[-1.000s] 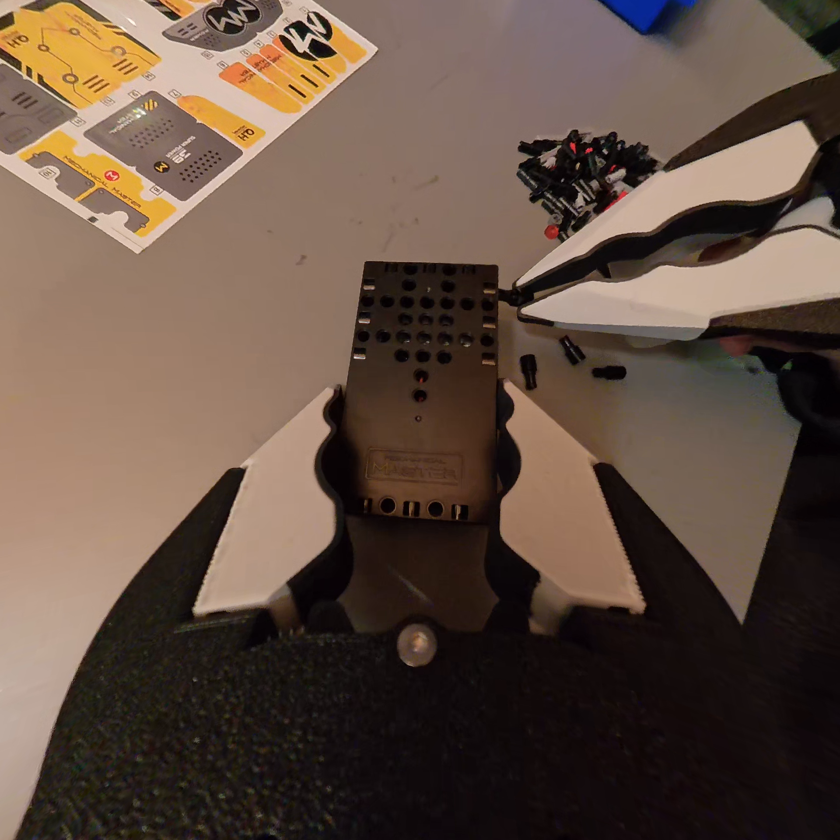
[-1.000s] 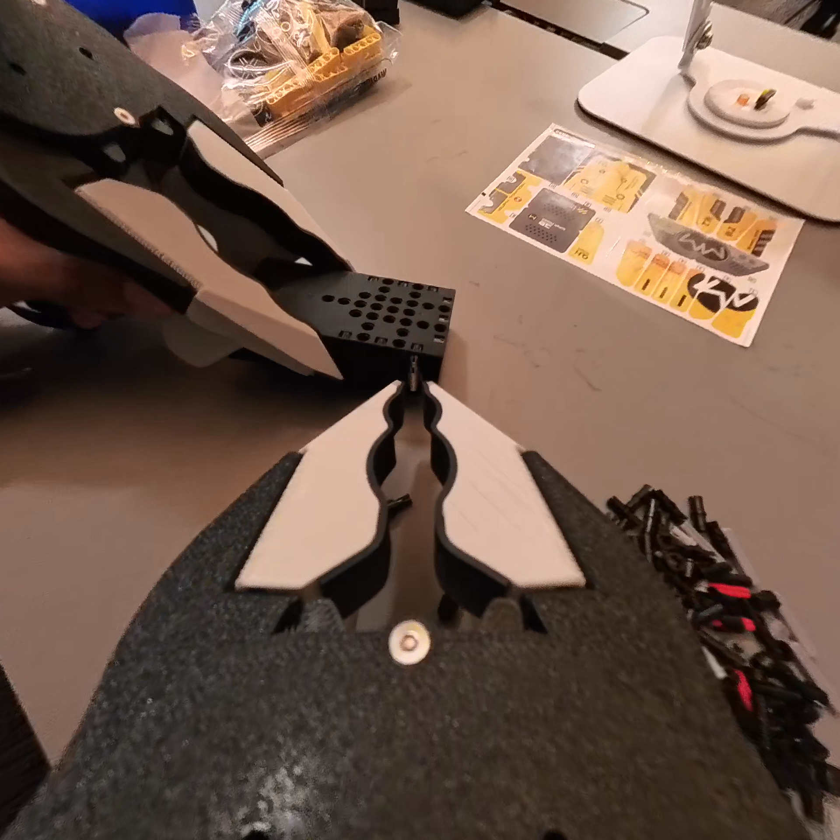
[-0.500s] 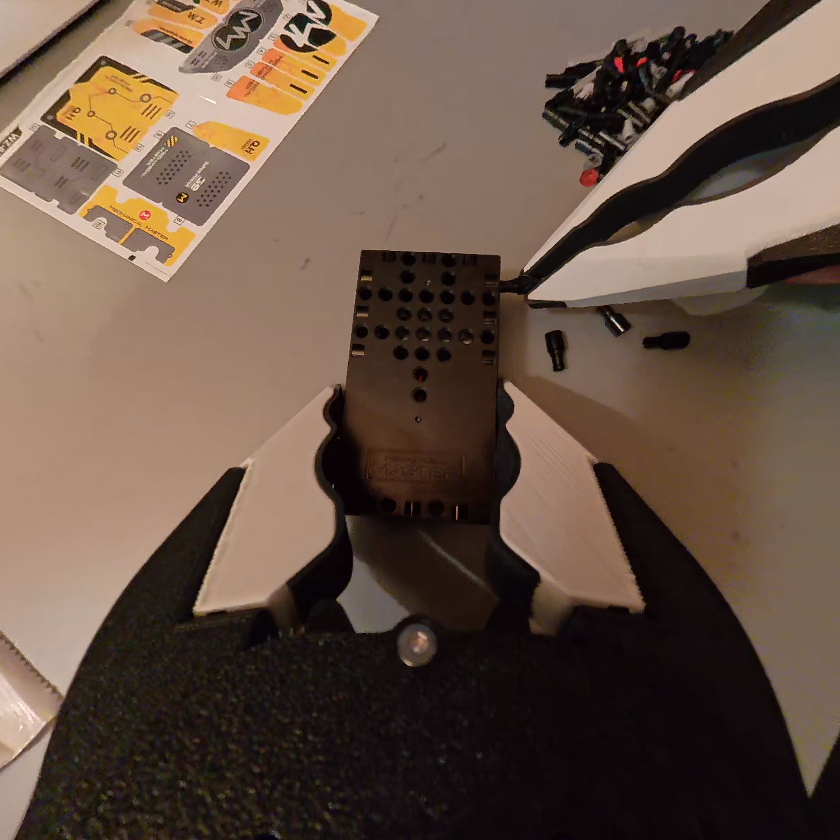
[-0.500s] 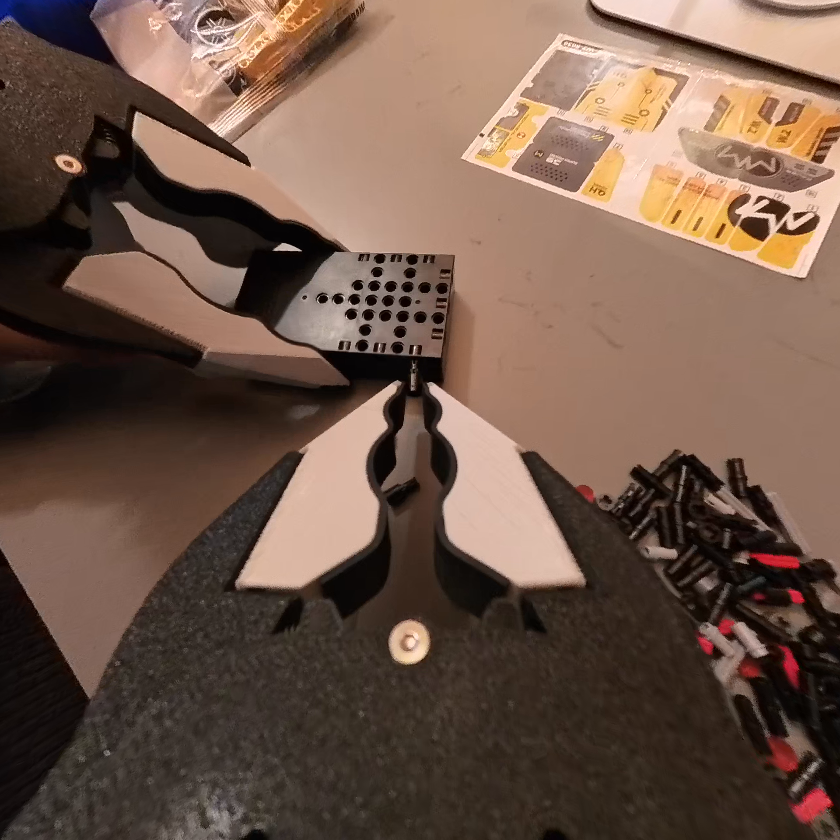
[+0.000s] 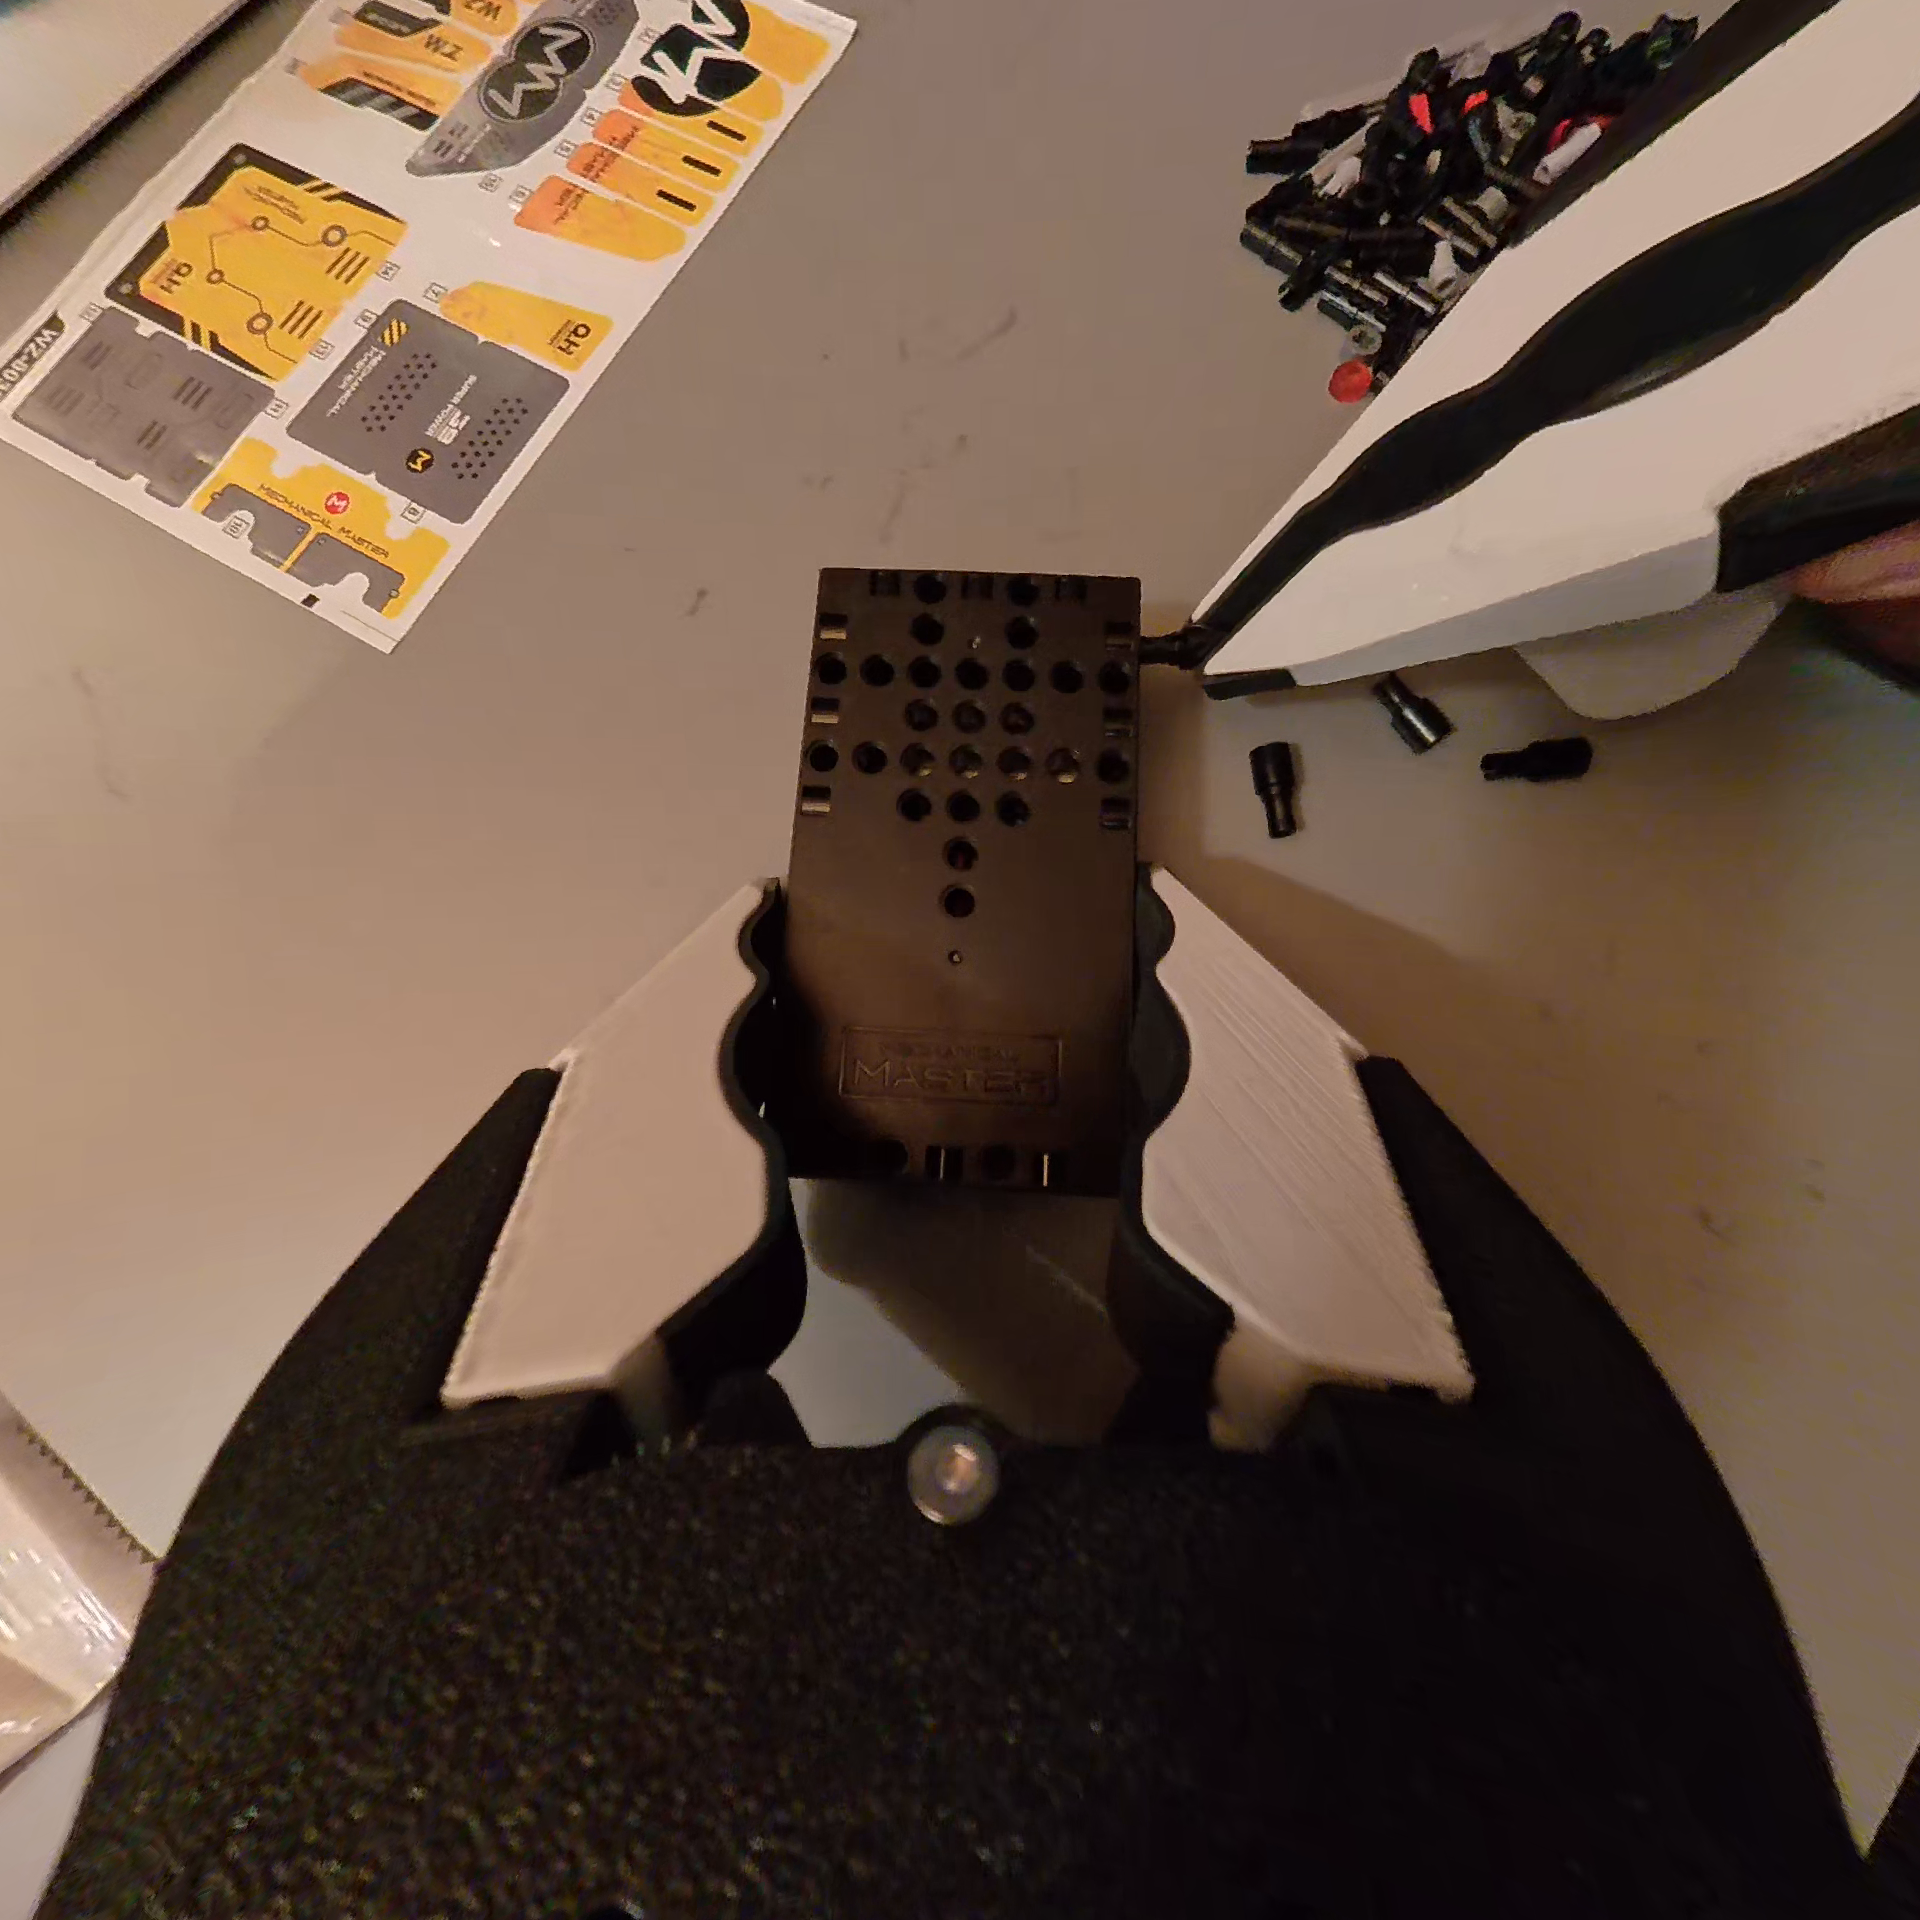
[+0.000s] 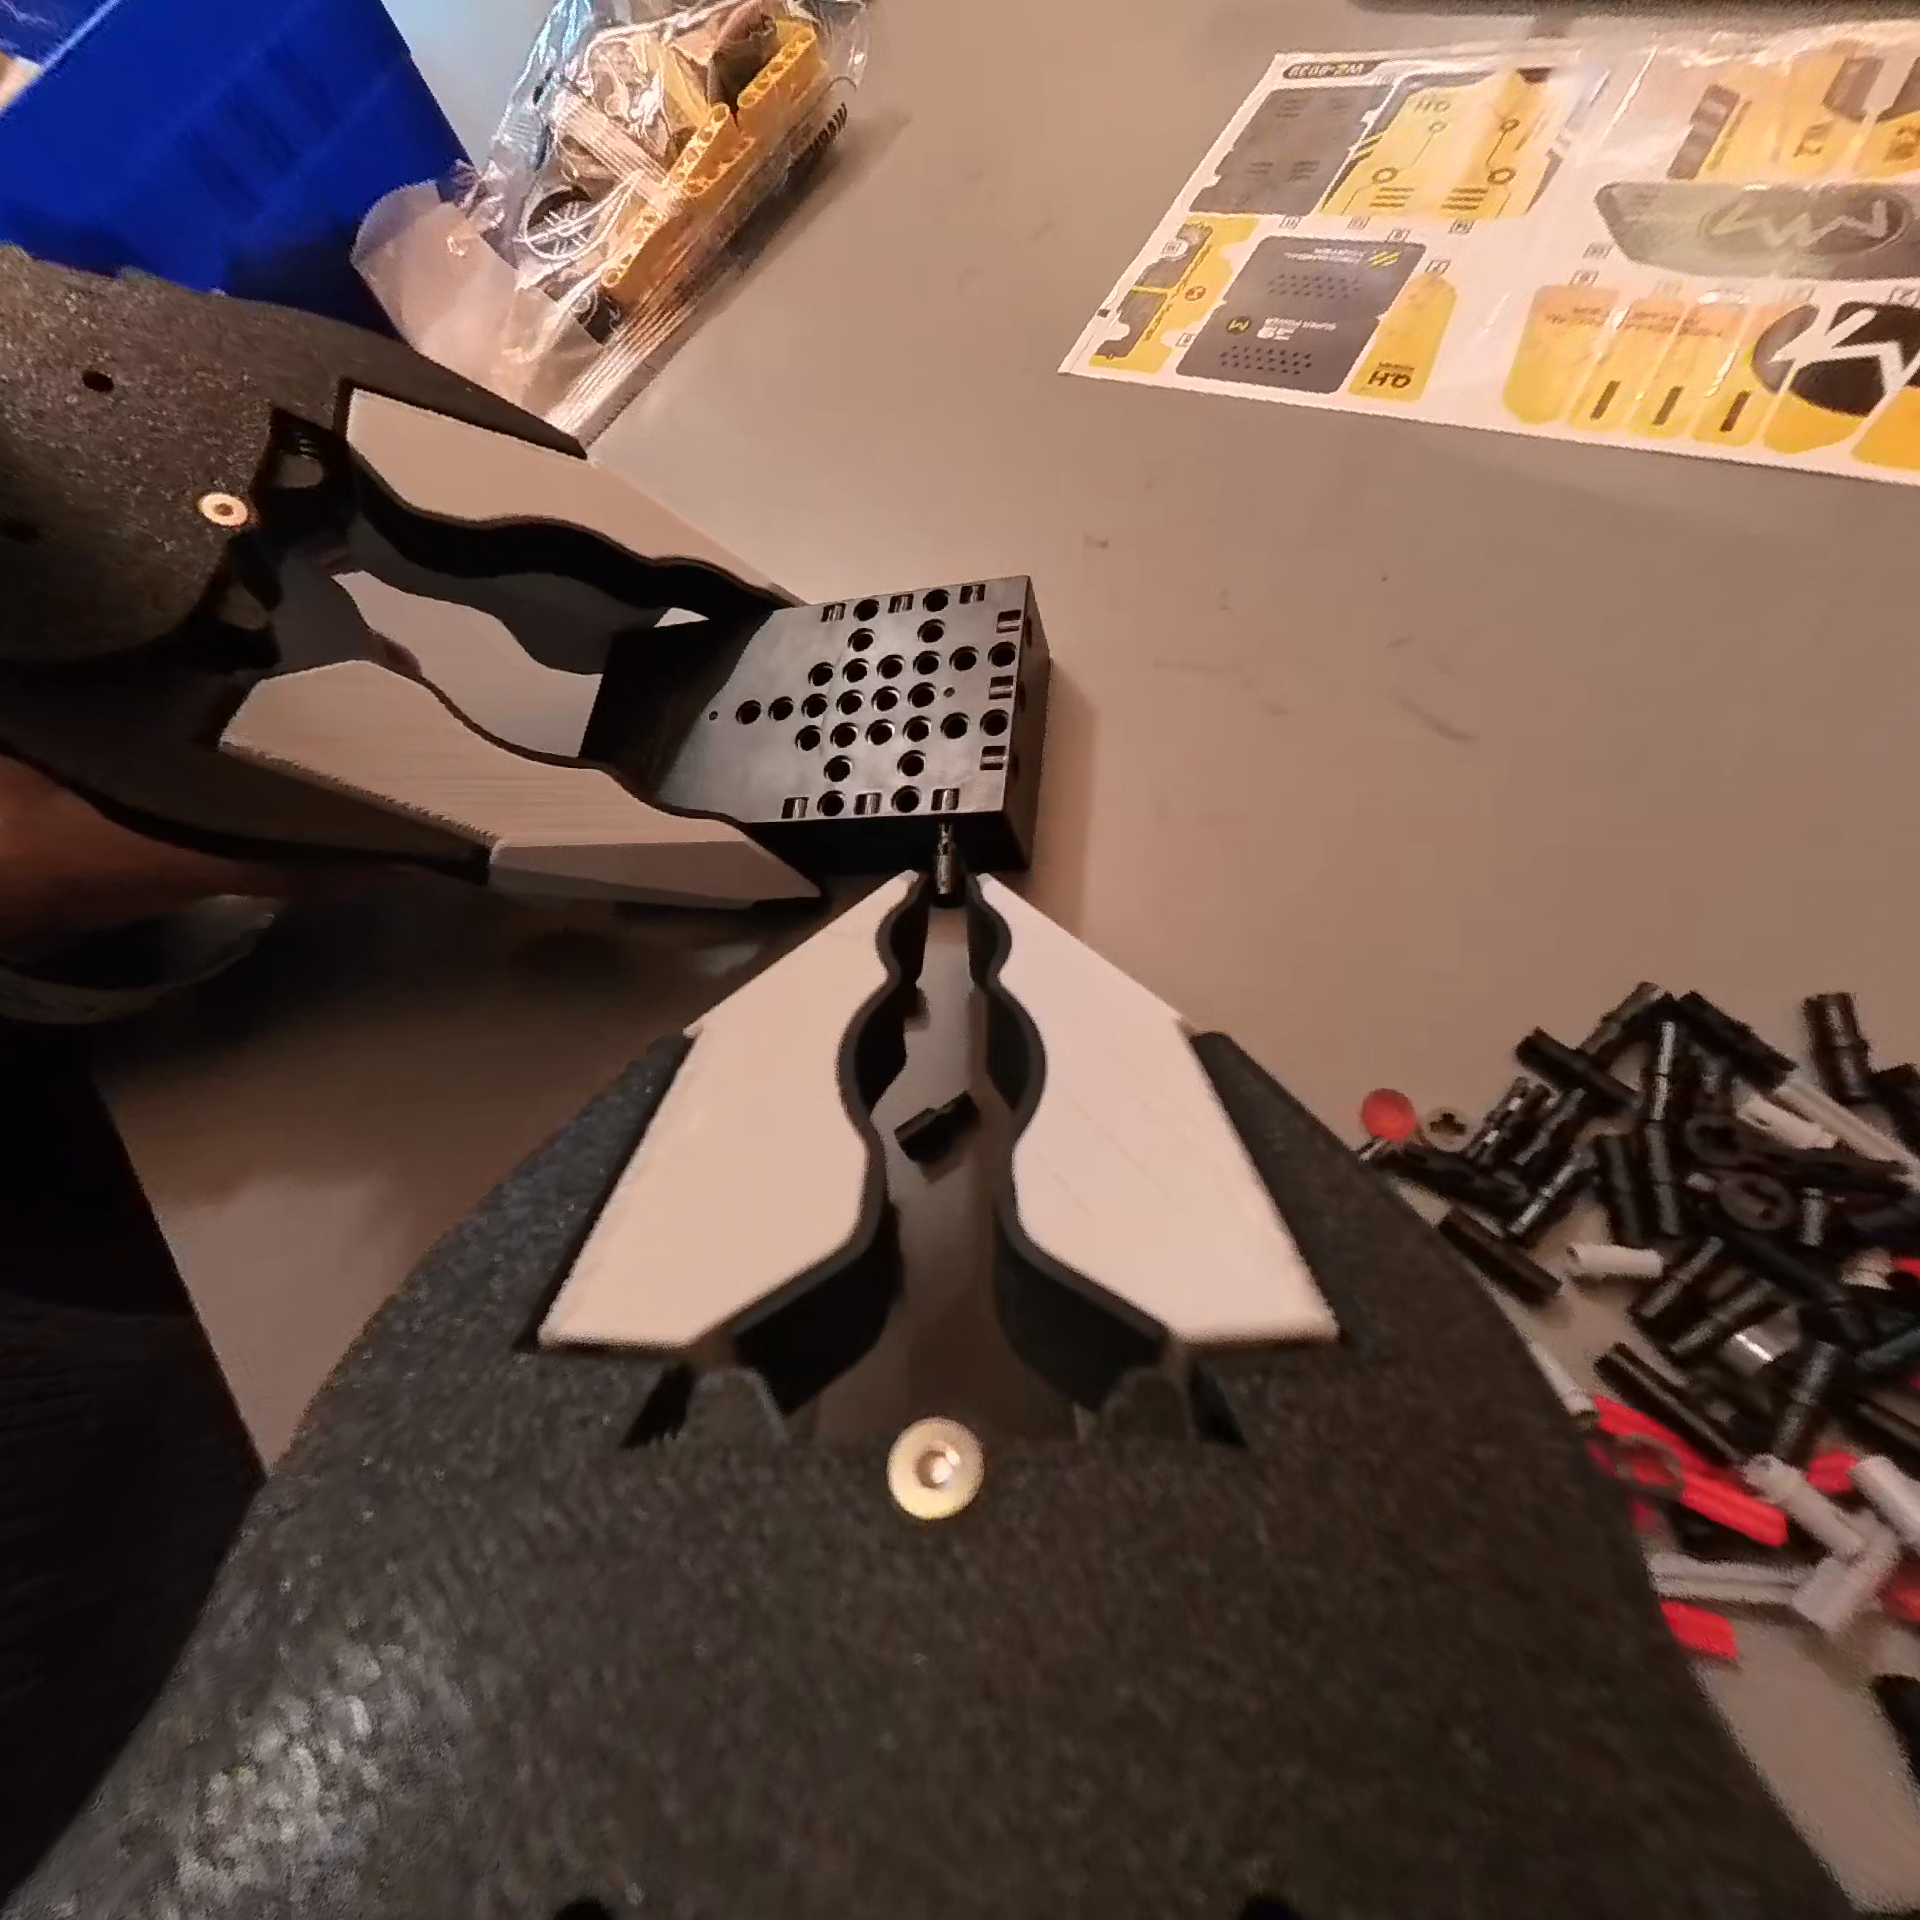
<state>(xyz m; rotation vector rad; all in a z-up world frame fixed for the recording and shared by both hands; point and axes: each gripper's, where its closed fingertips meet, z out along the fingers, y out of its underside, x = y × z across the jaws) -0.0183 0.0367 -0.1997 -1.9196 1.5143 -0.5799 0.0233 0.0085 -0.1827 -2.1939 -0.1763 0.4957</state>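
Grey table (image 5: pixel 312 883). Left wrist view: sticker sheet (image 5: pixel 416 291), yellow, grey and black, lies flat at 11 o'clock. Heap of small black, red and white pins (image 5: pixel 1392 208) at 1 o'clock, a red round piece (image 5: pixel 1349 380) at its near edge. Three loose black pins (image 5: pixel 1276 774) at 2 o'clock, apart from the heap. Right wrist view: clear bag of yellow parts (image 6: pixel 665 177) at 11 o'clock, beside a blue bin (image 6: pixel 208 156).

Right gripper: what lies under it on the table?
One loose black pin shows on the grey table through the gap beneath the right gripper; its body hides anything else below.
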